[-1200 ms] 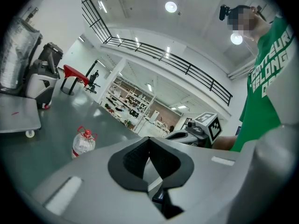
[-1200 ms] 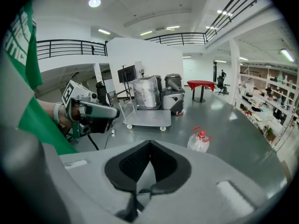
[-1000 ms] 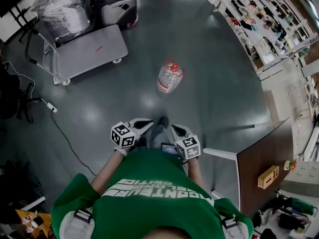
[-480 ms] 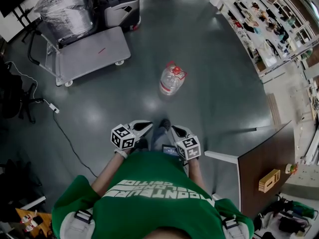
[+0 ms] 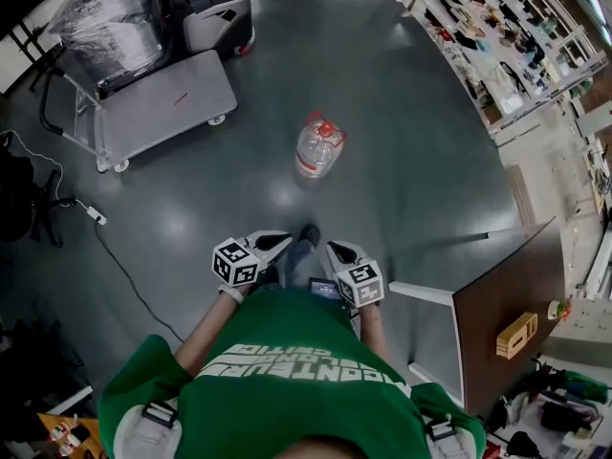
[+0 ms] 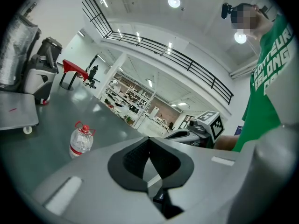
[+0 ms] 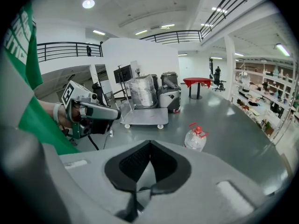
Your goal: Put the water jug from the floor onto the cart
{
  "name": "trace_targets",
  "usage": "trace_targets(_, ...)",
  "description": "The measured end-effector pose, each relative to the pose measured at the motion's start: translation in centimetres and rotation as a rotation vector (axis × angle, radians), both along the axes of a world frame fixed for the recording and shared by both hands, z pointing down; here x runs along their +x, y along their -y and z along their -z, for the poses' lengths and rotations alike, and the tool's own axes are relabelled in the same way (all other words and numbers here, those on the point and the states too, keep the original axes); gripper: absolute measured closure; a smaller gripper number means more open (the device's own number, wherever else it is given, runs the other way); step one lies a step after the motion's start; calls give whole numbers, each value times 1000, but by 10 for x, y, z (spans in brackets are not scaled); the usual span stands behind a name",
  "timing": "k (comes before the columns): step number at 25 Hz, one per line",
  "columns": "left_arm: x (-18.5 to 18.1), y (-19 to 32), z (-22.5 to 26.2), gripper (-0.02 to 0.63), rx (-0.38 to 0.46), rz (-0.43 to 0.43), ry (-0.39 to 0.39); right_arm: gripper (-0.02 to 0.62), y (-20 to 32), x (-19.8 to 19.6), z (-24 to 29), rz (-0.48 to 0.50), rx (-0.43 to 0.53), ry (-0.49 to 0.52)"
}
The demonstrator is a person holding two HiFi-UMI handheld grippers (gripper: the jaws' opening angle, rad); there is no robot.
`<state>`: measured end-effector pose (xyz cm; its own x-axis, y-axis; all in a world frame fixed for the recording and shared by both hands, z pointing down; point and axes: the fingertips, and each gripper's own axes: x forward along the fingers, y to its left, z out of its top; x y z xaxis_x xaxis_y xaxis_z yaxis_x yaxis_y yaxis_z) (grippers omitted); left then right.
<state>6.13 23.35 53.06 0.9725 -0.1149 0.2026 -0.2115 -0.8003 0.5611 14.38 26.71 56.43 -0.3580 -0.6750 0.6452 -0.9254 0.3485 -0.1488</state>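
We hold both grippers close in front of our green shirt (image 5: 296, 371), side by side and pointing ahead over the grey floor (image 5: 411, 161). The left gripper (image 6: 149, 140) is clenched, its dark pads meeting with nothing between them. The right gripper (image 7: 149, 143) is clenched as well and grasps nothing. Each gripper carries its marker cube, and each can be seen from the other's view.

The water jug (image 5: 318, 146) stands upright on the floor ahead of us, well apart from both grippers. It is a clear jug with a red cap and a red carry handle, and nothing touches it.

The cart (image 5: 163, 108) is parked farther off to the left, apart from the jug. It has a flat grey deck on small wheels, with a push handle at its far left end. A large bundle wrapped in clear film (image 5: 105, 22) stands at that handle end; we cannot tell whether it rests on the deck or just behind it. A grey machine (image 5: 215, 12) sits just beyond the cart.

A thin cable (image 5: 124, 266) trails across the floor on our left. On our right is the corner of a brown table (image 5: 497, 304) with a small wooden block (image 5: 516, 336) on it, and shelves (image 5: 497, 36) line the far right side.
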Motion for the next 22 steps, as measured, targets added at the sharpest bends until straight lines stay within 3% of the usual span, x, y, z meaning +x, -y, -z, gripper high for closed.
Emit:
trace_targets(12, 66, 15, -6, 597, -18, -115, 15, 609, 0, 64, -13, -126, -41, 23)
trace_targets(22, 113, 76, -1, 597, -1, -120, 33, 608, 74, 107, -4, -105, 0, 30)
